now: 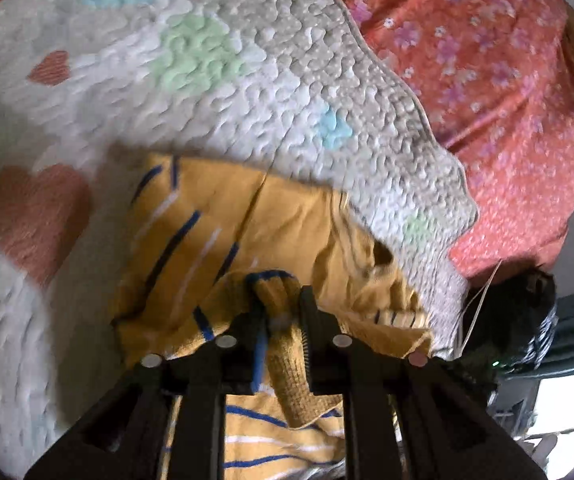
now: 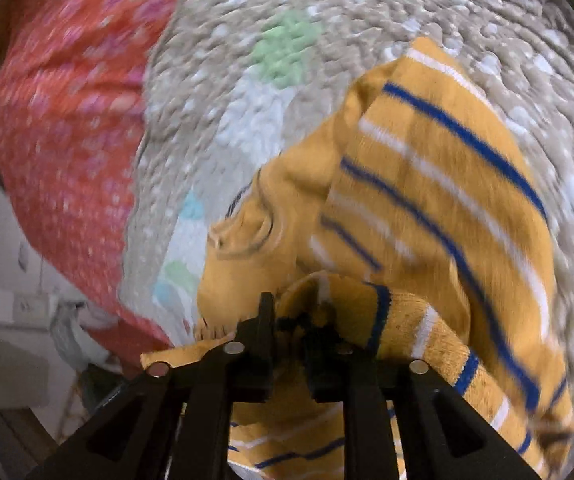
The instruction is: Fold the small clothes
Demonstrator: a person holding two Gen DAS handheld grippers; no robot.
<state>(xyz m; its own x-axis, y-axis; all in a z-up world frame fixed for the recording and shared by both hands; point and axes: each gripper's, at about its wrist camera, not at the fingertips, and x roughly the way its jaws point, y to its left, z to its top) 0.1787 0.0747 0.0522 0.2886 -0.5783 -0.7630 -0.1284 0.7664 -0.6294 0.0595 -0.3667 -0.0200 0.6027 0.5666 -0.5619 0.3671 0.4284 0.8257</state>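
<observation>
A small yellow garment with blue and white stripes lies partly bunched on a quilted mat. My left gripper is shut on a fold of the garment's edge, with the cloth running down between its black fingers. In the right wrist view the same yellow striped garment drapes up and to the right. My right gripper is shut on another bunched part of it. Both views are blurred by motion.
The quilted mat is grey-white with pastel hearts and has a scalloped edge. It also shows in the right wrist view. A red floral bedcover lies beyond it, seen too in the right wrist view. Room clutter shows past the bed's edge.
</observation>
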